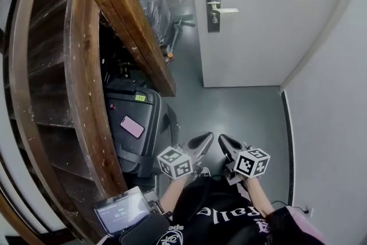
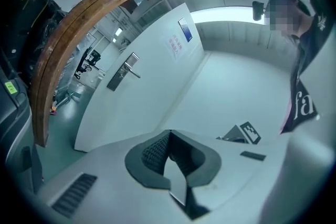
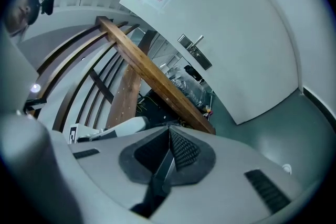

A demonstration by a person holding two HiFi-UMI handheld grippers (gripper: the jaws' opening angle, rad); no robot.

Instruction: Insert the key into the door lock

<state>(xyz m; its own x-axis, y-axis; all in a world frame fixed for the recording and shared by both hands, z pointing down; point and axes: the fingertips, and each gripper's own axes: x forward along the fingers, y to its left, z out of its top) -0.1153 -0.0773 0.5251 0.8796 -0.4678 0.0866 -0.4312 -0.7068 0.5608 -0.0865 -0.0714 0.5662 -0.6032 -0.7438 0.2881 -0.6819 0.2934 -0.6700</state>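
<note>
**While the door lock [image 1: 213, 7] stands well ahead, no key shows in either gripper**

Because the next move needs a key, its absence matters most: no view shows one, neither between the jaws nor anywhere on the floor [image 1: 241, 112]. The left gripper [image 1: 205, 137] has its jaws together at the tips with nothing visible between them, and the right gripper [image 1: 222, 139] is the same.

The lock sits in an upright metal plate close to the left edge of the white door [image 1: 275, 20] in the head view. The plate's long axis runs up the door, and the lever handle [image 1: 226, 10] sticks out toward the door's middle. The lock lies straight forward of both grippers and well apart from them, roughly on the line between the two, so I cannot tell which is nearer.

Both grippers are held low and close to the person's body, side by side. Their tips lean toward each other and point forward at the door.
</note>
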